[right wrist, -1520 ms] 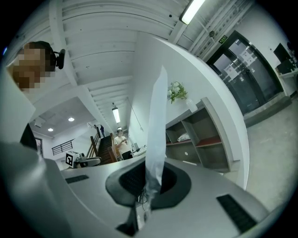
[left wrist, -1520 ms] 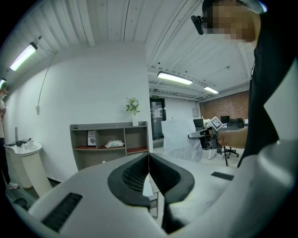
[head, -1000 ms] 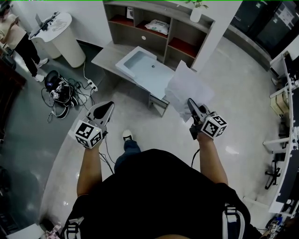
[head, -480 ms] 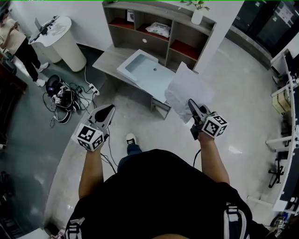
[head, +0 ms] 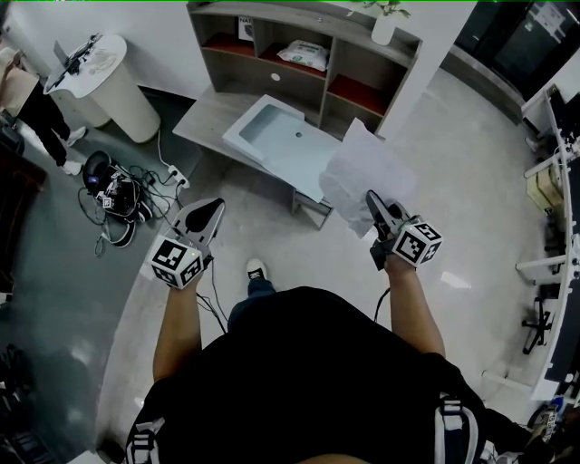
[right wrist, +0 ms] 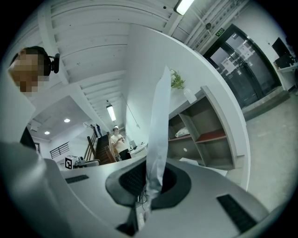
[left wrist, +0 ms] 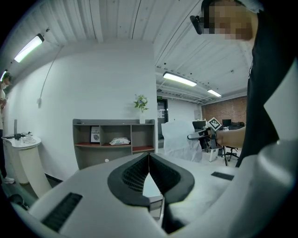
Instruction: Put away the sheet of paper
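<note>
A white sheet of paper stands up from my right gripper, which is shut on its lower edge. In the right gripper view the paper shows edge on, pinched between the dark pads. My left gripper is at the left, shut with nothing in it; its pads meet at the tip. Both grippers are held above the floor, short of a low grey table with a pale blue open tray or drawer. Behind that stands a grey shelf unit.
A packet lies in a shelf compartment and a potted plant stands on top. At the left are a white round pedestal, a cable tangle on the floor and a person. Office furniture lines the right edge.
The scene has slid slightly as the person stepped; a shoe has moved forward. Both grippers keep nearly the same places, the right one still holding the paper.
</note>
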The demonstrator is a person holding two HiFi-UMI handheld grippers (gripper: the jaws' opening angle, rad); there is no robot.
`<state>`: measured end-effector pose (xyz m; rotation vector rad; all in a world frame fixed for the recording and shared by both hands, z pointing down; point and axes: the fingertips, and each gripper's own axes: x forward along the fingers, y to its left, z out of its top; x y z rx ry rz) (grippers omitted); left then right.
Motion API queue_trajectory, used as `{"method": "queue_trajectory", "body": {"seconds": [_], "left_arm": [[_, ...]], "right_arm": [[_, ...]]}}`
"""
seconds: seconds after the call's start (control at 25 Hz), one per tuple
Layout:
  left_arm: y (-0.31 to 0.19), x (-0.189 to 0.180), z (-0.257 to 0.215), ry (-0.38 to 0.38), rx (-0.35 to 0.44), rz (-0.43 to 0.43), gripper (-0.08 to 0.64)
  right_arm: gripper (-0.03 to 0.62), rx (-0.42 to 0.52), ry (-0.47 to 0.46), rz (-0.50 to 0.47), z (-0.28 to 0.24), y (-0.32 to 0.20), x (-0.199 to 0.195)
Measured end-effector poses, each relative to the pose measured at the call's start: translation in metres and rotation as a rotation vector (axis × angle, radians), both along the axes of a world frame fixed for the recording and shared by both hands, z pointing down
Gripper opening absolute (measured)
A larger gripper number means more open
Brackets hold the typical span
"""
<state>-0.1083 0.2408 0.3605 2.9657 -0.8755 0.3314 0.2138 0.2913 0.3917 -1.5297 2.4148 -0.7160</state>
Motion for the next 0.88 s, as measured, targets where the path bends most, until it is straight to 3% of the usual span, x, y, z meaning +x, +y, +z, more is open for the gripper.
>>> {"method": "queue_trajectory", "body": {"seconds": [0.88], "left_arm": [[-0.111, -0.014, 0.029, -0.033, -0.077, 0.034, 0.021]], "right_arm": [[0.014, -0.065, -0.006, 0.019, 0.025, -0.098, -0.013]]}}
